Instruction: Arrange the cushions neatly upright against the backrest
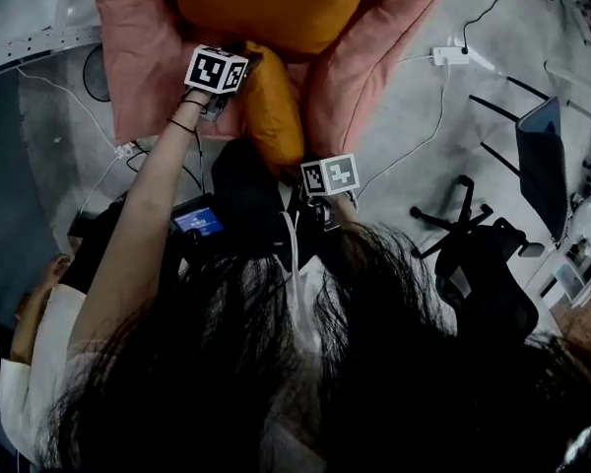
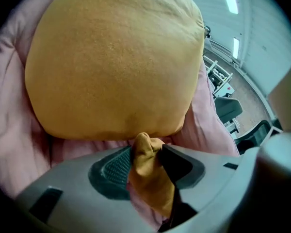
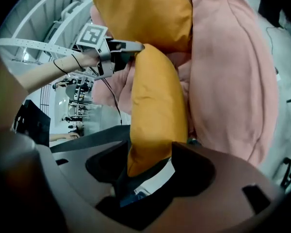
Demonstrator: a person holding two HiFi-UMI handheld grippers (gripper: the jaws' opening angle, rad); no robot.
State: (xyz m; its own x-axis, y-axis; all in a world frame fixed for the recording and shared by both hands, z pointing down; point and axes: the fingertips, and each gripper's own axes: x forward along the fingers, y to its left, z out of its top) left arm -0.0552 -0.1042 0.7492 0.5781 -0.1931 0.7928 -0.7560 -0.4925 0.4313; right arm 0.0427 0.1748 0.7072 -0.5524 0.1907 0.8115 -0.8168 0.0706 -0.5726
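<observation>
Working over the pink surface [image 1: 138, 57], a padded seat with raised arms.

Leaning at its far end: large orange cushion [image 2: 111, 62], upright, filling most of the left gripper view and hiding nearly all of the backrest behind it.

Hanging between both tools in front of it: second orange cushion [image 3: 157, 106], edge-on, running lengthwise from the large cushion toward the person.

Left tool [image 2: 145, 152] clenching a bunched corner of that cushion at the far end, just below the large one. Right tool [image 3: 148, 165] gripping the near end, fabric wedged between its jaws. Pad contact probably firm, though hard to confirm through the wide-angle view.

Judging the step in hand as turning and seating the second cushion. Advising:
- keeping both pinches tight, a corner fold being prone to slip
- swinging the near end sideways until the broad face is pointing outward
- lowering the bottom edge beside the large cushion, not onto it
- releasing only once the back is resting against the backrest
</observation>
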